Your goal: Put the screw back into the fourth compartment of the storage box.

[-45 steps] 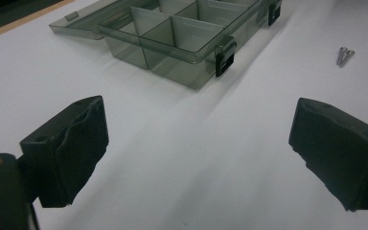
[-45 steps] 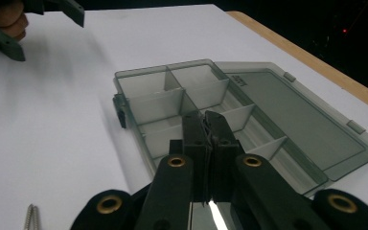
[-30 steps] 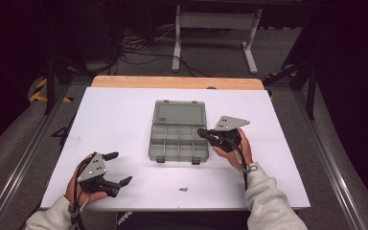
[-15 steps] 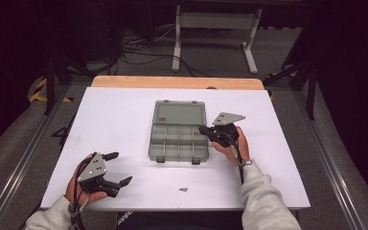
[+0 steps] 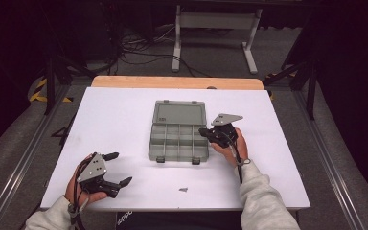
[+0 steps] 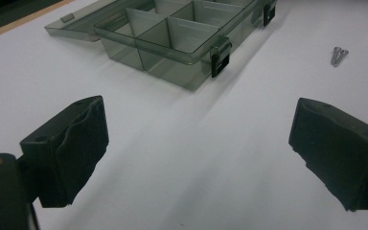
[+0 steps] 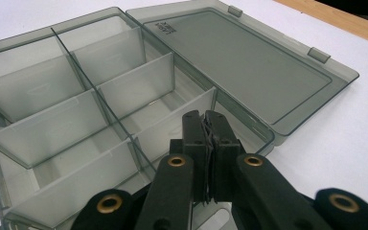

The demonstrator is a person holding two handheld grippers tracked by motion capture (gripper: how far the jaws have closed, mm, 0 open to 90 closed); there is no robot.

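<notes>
Your right gripper [image 5: 206, 132] hangs over the right edge of the open organizer box [image 5: 178, 143], its jaws pressed fully together; whether anything small is pinched between the pads cannot be told from the right gripper view, where the closed tips [image 7: 210, 125] sit above a right-hand compartment just short of the lid hinge. The box lies mid-table on the white table [image 5: 124, 115], its lid [image 5: 179, 113] folded flat behind it. Your left gripper [image 5: 117, 168] rests near the front left, jaws spread wide and empty. Two small screws [image 6: 338, 55] lie together on the bare surface in front of the box, near its front latches [image 6: 219, 57]. Likely hazards: if the closed jaws come down on a thin divider rather than into a cell, the light box may slide or tip, since nothing steadies it; any small part released from this height could bounce into a neighbouring cell. Compared with a second ago, your right gripper has moved forward and lower, onto the box's edge, while your left hand and the box have stayed put.
</notes>
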